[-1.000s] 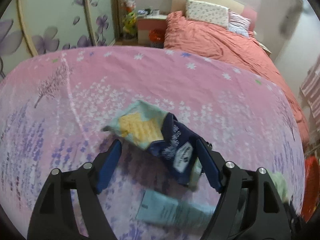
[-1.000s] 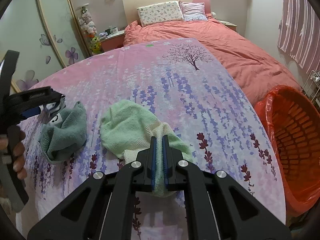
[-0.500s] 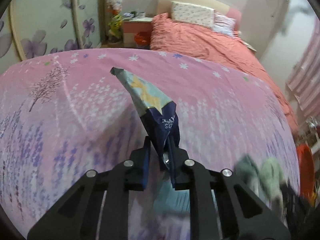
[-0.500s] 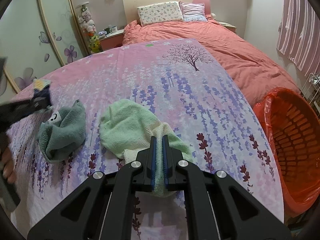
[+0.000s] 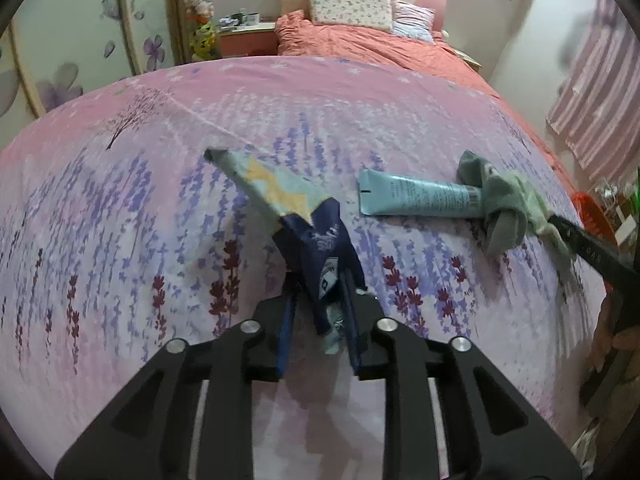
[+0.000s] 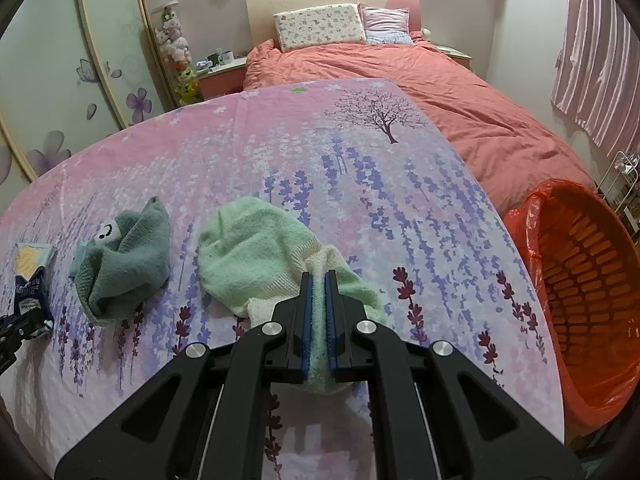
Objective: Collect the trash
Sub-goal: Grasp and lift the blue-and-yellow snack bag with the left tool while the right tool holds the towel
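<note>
While the pink bedspread printed with purple lavender sprigs (image 6: 360,168) carried the scattered items, a round orange basket lined with a red plastic bag (image 6: 576,304) stood off its right edge, probably as the bin for the trash. Near the cloth's middle lay a pale green terry towel (image 6: 256,256), its hem clamped between the fully closed pads of the right gripper (image 6: 318,320), which pointed steeply down at the cloth; the towel was perhaps being held only to keep it clear. Beside it sat a bunched grey-green face cloth with a stitched cartoon face (image 6: 124,256), partly covering one end of a flat teal squeeze tube (image 5: 416,196), which lay on the bedspread. Smallest was a crumpled snack wrapper, navy blue with a pale yellow star panel (image 5: 296,216), raised off the cloth and sticking forward from the left gripper (image 5: 318,312). Its jaws were opening slightly, with the wrapper's navy end between them and resting against the right pad. That gripper slanted downward, near the bedspread's left side.
</note>
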A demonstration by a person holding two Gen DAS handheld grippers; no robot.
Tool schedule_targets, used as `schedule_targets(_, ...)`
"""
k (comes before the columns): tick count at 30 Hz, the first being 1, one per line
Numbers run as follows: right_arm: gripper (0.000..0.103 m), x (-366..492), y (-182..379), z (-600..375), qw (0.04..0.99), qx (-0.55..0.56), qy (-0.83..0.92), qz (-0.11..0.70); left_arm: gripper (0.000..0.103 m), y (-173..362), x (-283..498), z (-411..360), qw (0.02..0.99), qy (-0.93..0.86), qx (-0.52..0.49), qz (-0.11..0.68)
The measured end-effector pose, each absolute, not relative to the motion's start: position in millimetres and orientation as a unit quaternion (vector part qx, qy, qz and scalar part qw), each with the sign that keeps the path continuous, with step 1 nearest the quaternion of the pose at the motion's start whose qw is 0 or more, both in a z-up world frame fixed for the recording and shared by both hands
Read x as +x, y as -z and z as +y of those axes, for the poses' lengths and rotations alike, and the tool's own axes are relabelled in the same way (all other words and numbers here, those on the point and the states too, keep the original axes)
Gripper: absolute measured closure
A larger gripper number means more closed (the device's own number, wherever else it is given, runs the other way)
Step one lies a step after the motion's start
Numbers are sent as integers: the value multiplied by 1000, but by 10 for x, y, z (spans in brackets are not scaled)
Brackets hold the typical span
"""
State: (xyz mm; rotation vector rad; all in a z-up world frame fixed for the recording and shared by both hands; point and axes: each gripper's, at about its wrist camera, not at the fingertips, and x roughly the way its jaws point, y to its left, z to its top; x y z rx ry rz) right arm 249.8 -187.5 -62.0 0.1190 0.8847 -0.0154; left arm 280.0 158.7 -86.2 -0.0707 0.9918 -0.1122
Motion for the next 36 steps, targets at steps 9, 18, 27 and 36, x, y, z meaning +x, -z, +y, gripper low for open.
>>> schedule_targets(9, 97, 2497, 622, -1878, 902, 61, 6, 428, 36, 807, 2863, 1666, 886, 21, -54, 460)
schedule_targets(18, 97, 2490, 623, -1879, 902, 64, 4, 428, 48, 802, 2971, 1749, 885, -6, -79, 459)
schedule_targets(27, 97, 2490, 623, -1875, 902, 64, 4, 428, 66, 862, 2921, 1543, 886, 33, -54, 459)
schedule_targets(36, 96, 2489, 622, -1877, 902, 64, 4, 428, 62, 941, 2827, 1339, 900, 13, 6, 436)
